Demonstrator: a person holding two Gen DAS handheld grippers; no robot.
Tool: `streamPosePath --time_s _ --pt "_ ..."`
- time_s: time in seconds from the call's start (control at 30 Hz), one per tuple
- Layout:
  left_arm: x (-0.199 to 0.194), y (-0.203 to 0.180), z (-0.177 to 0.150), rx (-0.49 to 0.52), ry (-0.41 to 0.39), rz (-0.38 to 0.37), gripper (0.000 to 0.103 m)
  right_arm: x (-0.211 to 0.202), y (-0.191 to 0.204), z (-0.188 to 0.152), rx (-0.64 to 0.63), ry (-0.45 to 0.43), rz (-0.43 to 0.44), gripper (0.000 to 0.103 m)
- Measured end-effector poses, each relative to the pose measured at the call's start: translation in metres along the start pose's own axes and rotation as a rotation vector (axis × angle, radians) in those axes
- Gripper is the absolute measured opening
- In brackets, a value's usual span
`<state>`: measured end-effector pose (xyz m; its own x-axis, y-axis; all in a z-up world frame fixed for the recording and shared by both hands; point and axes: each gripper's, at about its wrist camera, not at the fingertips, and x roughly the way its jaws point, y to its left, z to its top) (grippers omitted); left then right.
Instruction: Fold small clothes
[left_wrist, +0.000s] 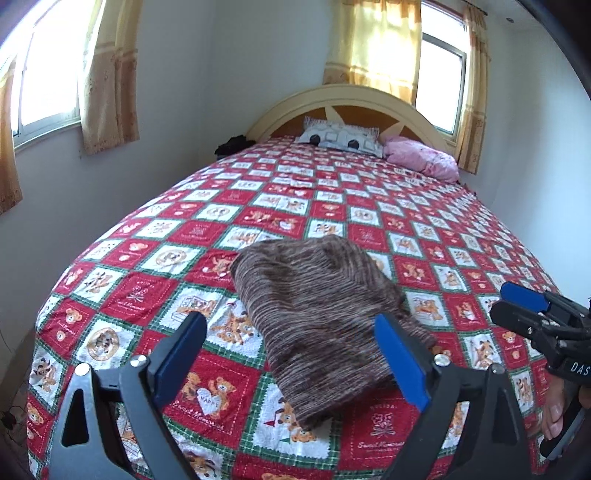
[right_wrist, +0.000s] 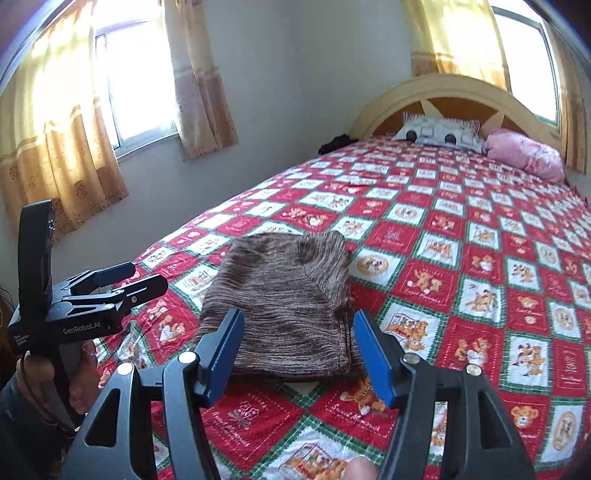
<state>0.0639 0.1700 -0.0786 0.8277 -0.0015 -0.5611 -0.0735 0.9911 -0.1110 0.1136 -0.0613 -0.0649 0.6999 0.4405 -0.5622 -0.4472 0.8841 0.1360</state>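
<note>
Pale walls and curtained windows (left_wrist: 439, 62) surround a bed whose red-and-white patchwork bedspread (left_wrist: 369, 206) reaches an arched headboard (right_wrist: 454, 92), with a grey pillow (left_wrist: 340, 138) and a pink pillow (left_wrist: 421, 157) against it. Folded brown knit garment (left_wrist: 321, 314) lies near the foot edge. Left gripper (left_wrist: 291, 354) and right gripper (right_wrist: 299, 354) hover over it, jaws spread, empty.
</note>
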Motion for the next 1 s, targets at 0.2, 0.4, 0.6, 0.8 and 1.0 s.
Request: streamPosePath --time_s 0.2,0.4,0.6,0.8,1.0 --pt "-0.021 -0.012 0.006 0.025 -0.055 -0.023 0.098 -0.031 0.010 0.001 -0.013 -0.045 -0.037 0.063" --pt "-0.029 -0.015 0.007 0.027 -0.079 -0.026 0.098 -0.047 0.013 0.005 -0.017 -0.072 -0.051 0.063" --pt "-0.031 -0.016 0.008 0.026 -0.085 -0.029 0.098 -0.048 0.016 0.004 -0.023 -0.077 -0.056 0.063" --pt "-0.032 -0.015 0.008 0.024 -0.084 -0.029 0.098 -0.052 0.019 0.004 -0.033 -0.097 -0.068 0.063" --pt "-0.031 -0.015 0.009 0.025 -0.082 -0.029 0.098 -0.057 0.017 0.005 -0.023 -0.113 -0.074 0.063"
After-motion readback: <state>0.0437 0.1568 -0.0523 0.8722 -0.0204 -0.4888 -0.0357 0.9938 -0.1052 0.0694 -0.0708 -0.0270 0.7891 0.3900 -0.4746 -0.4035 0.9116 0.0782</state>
